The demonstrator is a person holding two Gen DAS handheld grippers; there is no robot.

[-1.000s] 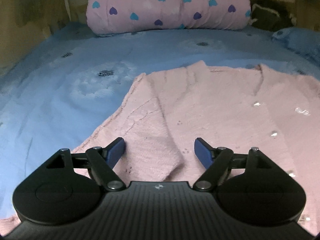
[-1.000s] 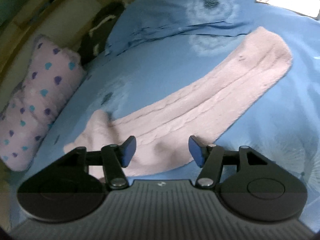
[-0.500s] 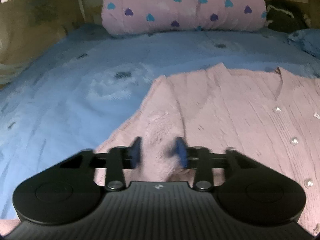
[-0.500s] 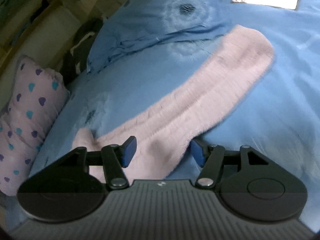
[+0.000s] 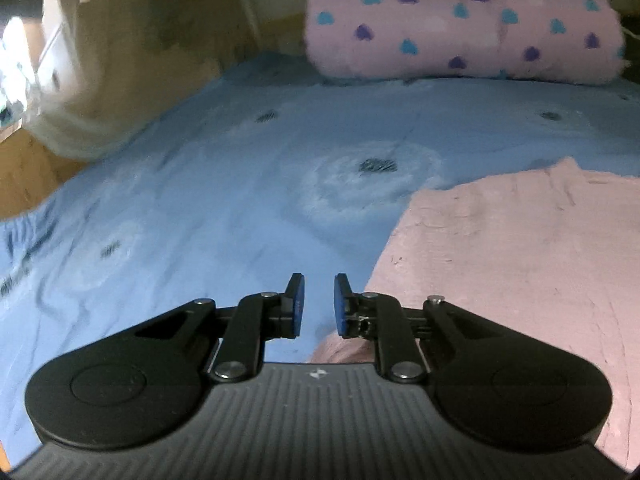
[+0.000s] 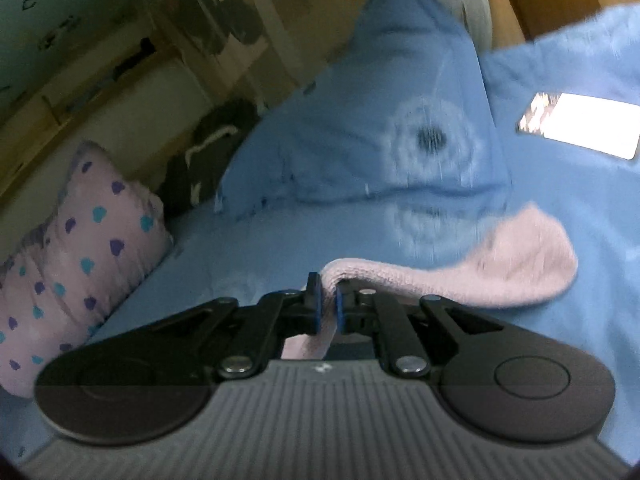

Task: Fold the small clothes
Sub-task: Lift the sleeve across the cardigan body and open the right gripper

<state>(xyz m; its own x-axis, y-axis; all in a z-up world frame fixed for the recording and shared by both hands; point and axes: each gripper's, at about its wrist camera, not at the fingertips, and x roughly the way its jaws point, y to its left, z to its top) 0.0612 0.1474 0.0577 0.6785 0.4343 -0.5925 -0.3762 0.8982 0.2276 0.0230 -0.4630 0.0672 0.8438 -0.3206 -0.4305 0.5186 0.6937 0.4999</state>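
Both grippers, left [image 5: 317, 300] and right [image 6: 326, 300], are black with ribbed bodies, silver screws and blue pads [image 5: 298, 300].

My left wrist camera sat low over the bed [image 5: 168, 216], close behind its tool [image 5: 318, 300], facing the heart-print pillow [image 5: 460, 24] at the head edge. My right wrist camera, tilted, looked along its tool [image 6: 327, 300] towards a far corner. Both views shared the pillow and blue sheet.
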